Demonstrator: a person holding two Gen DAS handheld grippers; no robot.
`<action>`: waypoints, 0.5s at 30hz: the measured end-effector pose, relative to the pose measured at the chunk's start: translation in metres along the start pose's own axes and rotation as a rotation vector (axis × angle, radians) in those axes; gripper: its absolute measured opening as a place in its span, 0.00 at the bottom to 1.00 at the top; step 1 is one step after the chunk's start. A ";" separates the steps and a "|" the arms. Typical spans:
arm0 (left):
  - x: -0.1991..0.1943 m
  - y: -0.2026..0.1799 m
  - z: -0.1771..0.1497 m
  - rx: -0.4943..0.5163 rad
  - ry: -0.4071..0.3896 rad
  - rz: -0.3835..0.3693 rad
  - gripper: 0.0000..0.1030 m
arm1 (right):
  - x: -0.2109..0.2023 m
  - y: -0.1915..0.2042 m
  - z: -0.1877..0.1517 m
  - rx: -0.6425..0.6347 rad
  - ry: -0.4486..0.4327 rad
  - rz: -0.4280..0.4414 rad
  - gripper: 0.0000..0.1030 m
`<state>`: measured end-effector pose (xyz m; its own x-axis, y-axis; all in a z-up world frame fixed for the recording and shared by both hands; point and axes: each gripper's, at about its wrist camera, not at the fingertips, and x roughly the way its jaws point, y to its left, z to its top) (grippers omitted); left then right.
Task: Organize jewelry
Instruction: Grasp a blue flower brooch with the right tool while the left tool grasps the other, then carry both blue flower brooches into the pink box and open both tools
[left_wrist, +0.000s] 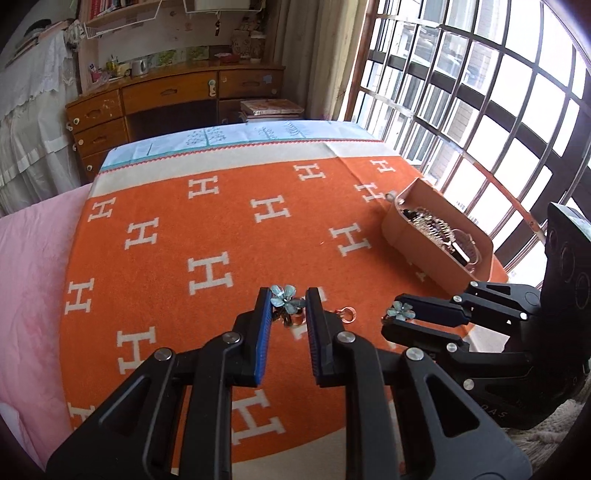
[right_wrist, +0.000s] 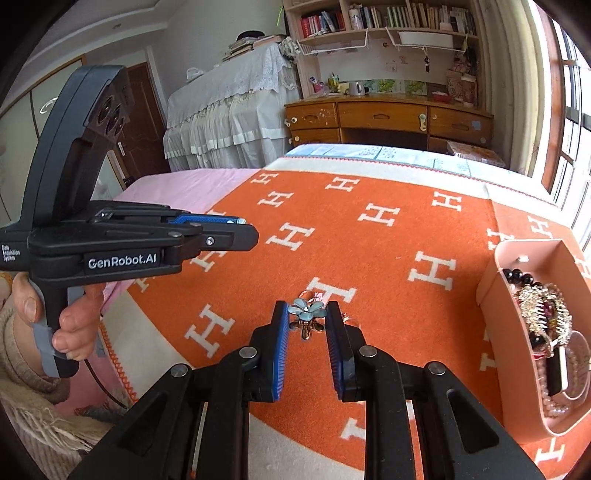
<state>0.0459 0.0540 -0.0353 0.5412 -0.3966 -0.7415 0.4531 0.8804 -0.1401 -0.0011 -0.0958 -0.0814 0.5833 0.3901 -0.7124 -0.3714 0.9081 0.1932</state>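
A pale blue flower earring (left_wrist: 287, 300) with a small dangling charm is pinched between the blue pads of my left gripper (left_wrist: 289, 295), above the orange blanket (left_wrist: 221, 236). My right gripper (right_wrist: 306, 306) is shut on a matching blue flower earring (right_wrist: 308, 311), also held off the blanket. In the left wrist view the right gripper (left_wrist: 393, 312) sits just to the right with its flower (left_wrist: 403, 309) at the tips. In the right wrist view the left gripper (right_wrist: 247, 230) reaches in from the left, a hand on its grip; its earring is hidden there.
A pink open box (left_wrist: 413, 236) (right_wrist: 491, 280) holding beads, a brooch and other jewelry stands at the blanket's right side near the barred window (left_wrist: 480, 110). A small rose-gold hoop (left_wrist: 347, 314) lies on the blanket between the grippers. Pink bedding (left_wrist: 33, 266) lies left; a wooden desk (left_wrist: 166, 92) stands behind.
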 end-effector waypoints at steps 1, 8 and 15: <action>-0.004 -0.010 0.006 0.012 -0.012 -0.008 0.15 | -0.009 -0.005 0.003 0.006 -0.017 -0.006 0.19; -0.002 -0.081 0.056 0.052 -0.049 -0.098 0.15 | -0.090 -0.078 0.022 0.154 -0.124 -0.052 0.19; 0.053 -0.152 0.088 0.087 0.016 -0.183 0.15 | -0.153 -0.172 0.002 0.363 -0.220 -0.138 0.19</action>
<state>0.0680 -0.1233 0.0047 0.4335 -0.5431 -0.7191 0.6026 0.7680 -0.2169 -0.0252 -0.3114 -0.0039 0.7641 0.2485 -0.5953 -0.0244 0.9333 0.3583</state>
